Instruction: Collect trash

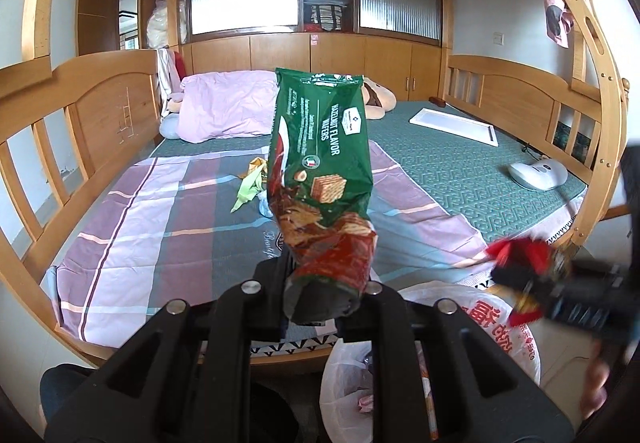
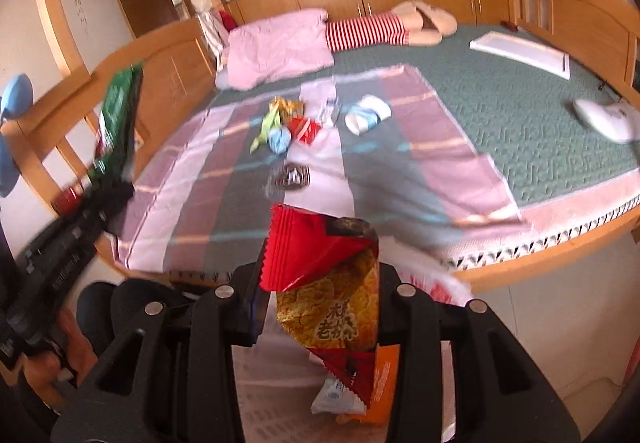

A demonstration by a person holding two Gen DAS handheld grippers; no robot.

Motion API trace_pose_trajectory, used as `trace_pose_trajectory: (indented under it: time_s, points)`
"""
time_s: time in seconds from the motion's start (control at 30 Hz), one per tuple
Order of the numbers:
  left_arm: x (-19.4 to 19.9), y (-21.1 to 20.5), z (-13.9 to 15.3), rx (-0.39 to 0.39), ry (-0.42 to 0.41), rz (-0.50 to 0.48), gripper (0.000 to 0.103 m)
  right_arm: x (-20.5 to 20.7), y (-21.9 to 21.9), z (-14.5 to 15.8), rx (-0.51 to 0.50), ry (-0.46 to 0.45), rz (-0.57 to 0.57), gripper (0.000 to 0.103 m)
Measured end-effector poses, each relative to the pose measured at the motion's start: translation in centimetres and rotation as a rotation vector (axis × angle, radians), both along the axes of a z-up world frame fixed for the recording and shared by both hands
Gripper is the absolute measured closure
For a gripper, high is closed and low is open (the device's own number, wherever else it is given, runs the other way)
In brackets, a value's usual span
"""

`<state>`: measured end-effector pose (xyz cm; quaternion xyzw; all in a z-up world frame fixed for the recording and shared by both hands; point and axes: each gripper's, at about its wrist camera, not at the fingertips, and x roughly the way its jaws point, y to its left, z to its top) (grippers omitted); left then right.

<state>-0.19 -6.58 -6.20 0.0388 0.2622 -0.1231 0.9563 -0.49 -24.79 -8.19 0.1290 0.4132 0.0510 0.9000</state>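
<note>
Filling most of both views, a wooden bunk bed (image 1: 100, 111) carries a green mattress (image 1: 460, 163) with a striped sheet (image 1: 168, 211) laid over its near part. Below the bed's edge sits a white plastic bag (image 1: 496, 327) with red print, trash already inside. The left gripper (image 1: 320, 307) is closed on the bottom of a green wafer wrapper (image 1: 320, 163), which stands upright above the sheet. The right gripper (image 2: 320, 307) is clamped on a red and gold snack packet (image 2: 332, 283). More wrappers (image 2: 288, 123) and a crumpled cup (image 2: 368, 115) lie together on the sheet.
</note>
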Motion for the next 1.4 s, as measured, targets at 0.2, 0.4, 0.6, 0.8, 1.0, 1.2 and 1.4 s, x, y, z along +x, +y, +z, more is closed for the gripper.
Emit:
trace_pose_trajectory:
  time_s: [0.2, 0.4, 0.6, 0.8, 1.0, 1.2, 1.4]
  points:
    - [0.2, -0.8, -0.9, 0.009, 0.038, -0.047, 0.086, 0.2, 0.2, -2.5, -0.08, 0.128, -0.026, 0.038]
    - [0.8, -2.0, -2.6, 0.024, 0.132, -0.166, 0.085, -1.1, -5.0, 0.8, 0.037, 0.001, -0.242, 0.026]
    - [0.4, -6.8, -8.1, 0.113, 0.426, -0.518, 0.031, -2.3, -9.2, 2.5, 0.133, -0.079, -0.418, 0.022]
    - [2.9, -5.0, -8.4, 0.081, 0.405, -0.426, 0.007, 0.5, -9.1, 3.0, 0.118, -0.077, -0.404, 0.017]
    - [11.4, 3.5, -9.2, -0.068, 0.43, -0.021, 0.007, 10.3, -4.7, 2.1, 0.048, -0.055, -0.241, 0.017]
    - [19.3, 12.4, -11.5, -0.229, 0.486, 0.325, 0.007, 24.0, 2.4, -2.4, 0.069, 0.035, -0.057, 0.017]
    - [22.5, 16.7, -14.8, -0.156, 0.392, 0.587, 0.007, 35.3, 11.3, -8.2, -0.052, 0.114, 0.061, 0.017]
